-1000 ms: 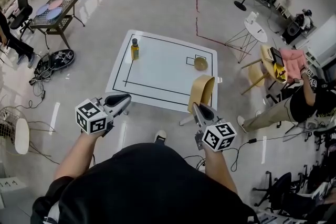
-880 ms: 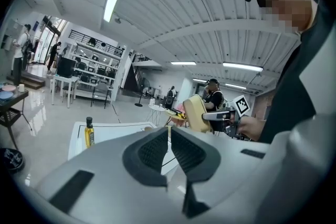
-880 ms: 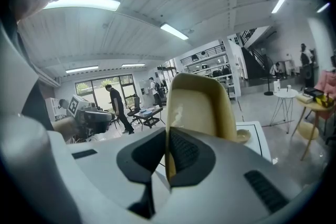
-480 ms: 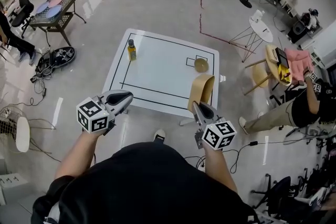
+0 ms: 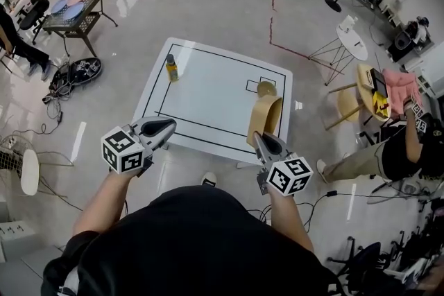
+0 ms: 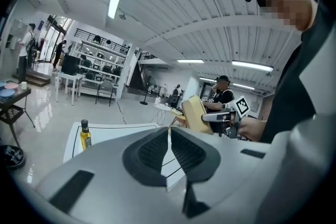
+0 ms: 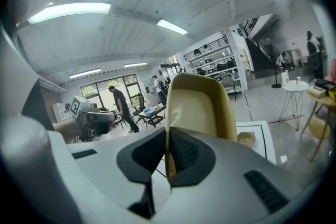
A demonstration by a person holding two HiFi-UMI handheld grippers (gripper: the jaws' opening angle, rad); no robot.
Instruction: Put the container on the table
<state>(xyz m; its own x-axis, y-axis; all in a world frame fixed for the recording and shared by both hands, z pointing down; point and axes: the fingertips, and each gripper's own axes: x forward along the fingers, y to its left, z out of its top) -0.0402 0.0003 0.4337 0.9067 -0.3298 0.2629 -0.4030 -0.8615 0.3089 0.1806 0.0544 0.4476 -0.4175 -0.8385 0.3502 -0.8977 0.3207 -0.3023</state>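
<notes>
The right tool (image 5: 258,138) pinches the rim of the tan plastic container (image 5: 268,118). The left tool (image 5: 169,126) is closed and empty. Far ahead of it stands a yellow bottle (image 5: 171,68), its label too small to read.

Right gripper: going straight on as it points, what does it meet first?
Probably the white table, at its near edge; the right gripper, shut on the tan container, aims there. Height unclear.
</notes>
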